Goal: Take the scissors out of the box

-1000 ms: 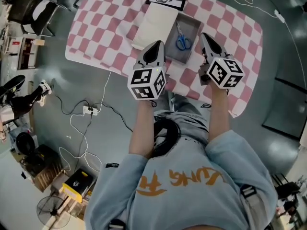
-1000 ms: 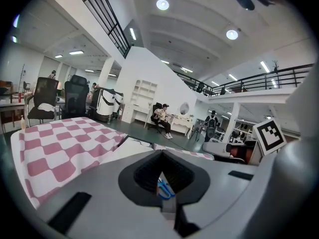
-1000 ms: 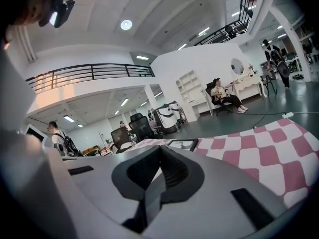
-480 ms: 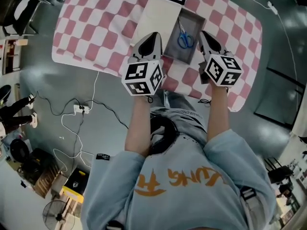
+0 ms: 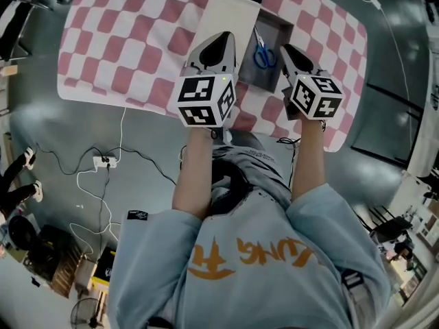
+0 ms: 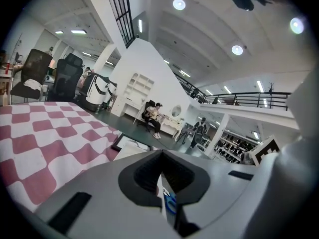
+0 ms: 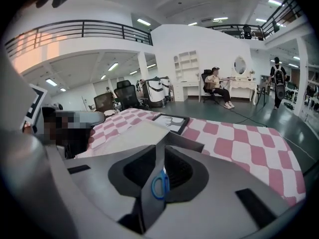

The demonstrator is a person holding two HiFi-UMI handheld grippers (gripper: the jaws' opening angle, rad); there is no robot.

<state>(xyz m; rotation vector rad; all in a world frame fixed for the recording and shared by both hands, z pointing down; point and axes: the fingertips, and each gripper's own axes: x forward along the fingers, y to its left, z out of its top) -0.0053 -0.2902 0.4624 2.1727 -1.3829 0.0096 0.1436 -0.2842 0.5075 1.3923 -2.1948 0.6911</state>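
Left gripper (image 5: 221,41) and right gripper (image 5: 291,51) moved forward beside grey box (image 5: 287,27) holding blue-handled scissors (image 5: 263,55) | left jaws together, empty | right jaws opening, narrow gap, empty

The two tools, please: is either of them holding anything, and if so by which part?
Nothing is held. The scissors lie untouched in the box; the left tool is shut on nothing, and the right tool is opening its jaws with nothing between them.
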